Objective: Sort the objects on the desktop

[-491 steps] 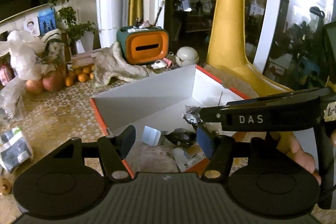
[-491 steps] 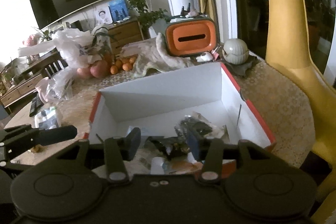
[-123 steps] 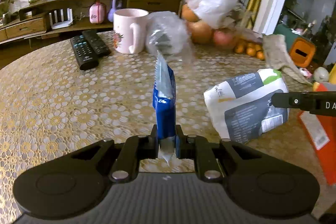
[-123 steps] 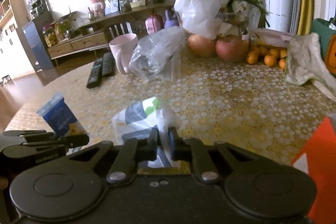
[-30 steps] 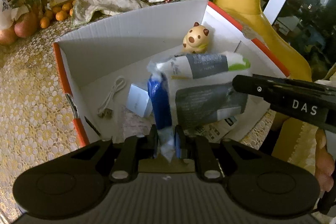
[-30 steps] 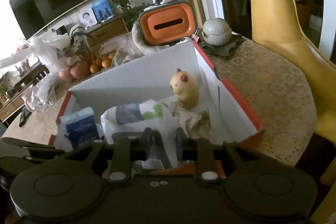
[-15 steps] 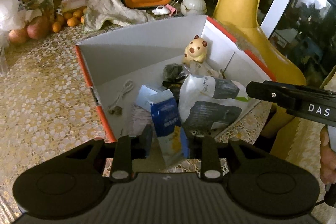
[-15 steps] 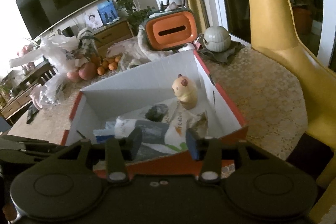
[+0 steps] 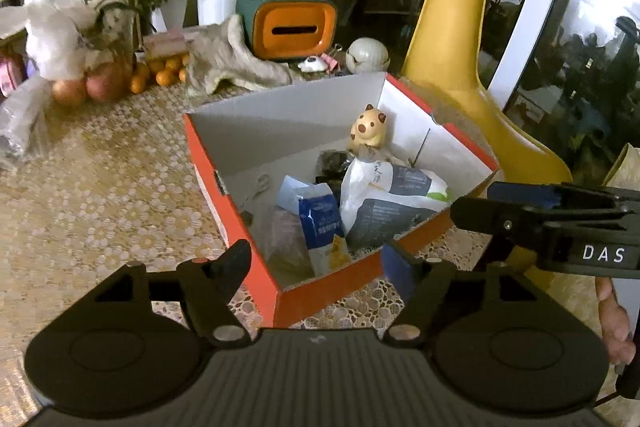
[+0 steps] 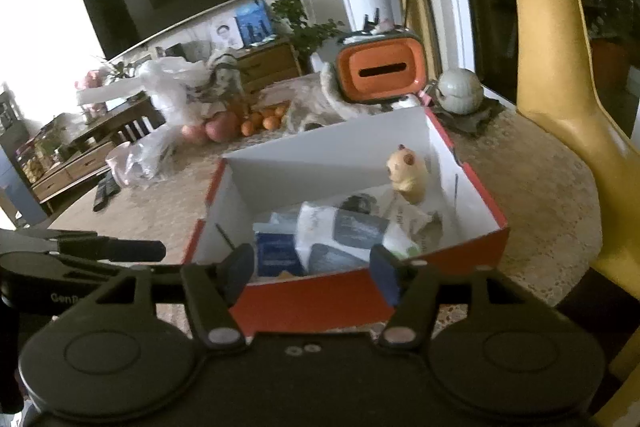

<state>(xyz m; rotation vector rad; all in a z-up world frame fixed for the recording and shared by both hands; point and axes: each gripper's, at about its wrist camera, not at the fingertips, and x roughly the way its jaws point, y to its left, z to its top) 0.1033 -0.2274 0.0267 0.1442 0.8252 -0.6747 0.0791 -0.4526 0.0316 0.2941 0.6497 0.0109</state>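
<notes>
Both the left gripper (image 9: 316, 261) and right gripper (image 10: 312, 267) are opening, empty; lift clear of the orange box (image 9: 328, 295) toward 6 o'clock, leaving the blue packet (image 9: 320, 227) settled

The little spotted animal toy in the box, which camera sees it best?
The left wrist view shows the spotted animal toy best: sharp, with its brown spots and ears clear, standing at the far corner of the orange box. The right wrist view shows the toy too, but blurrier, turned sideways, its spots hard to make out.
</notes>
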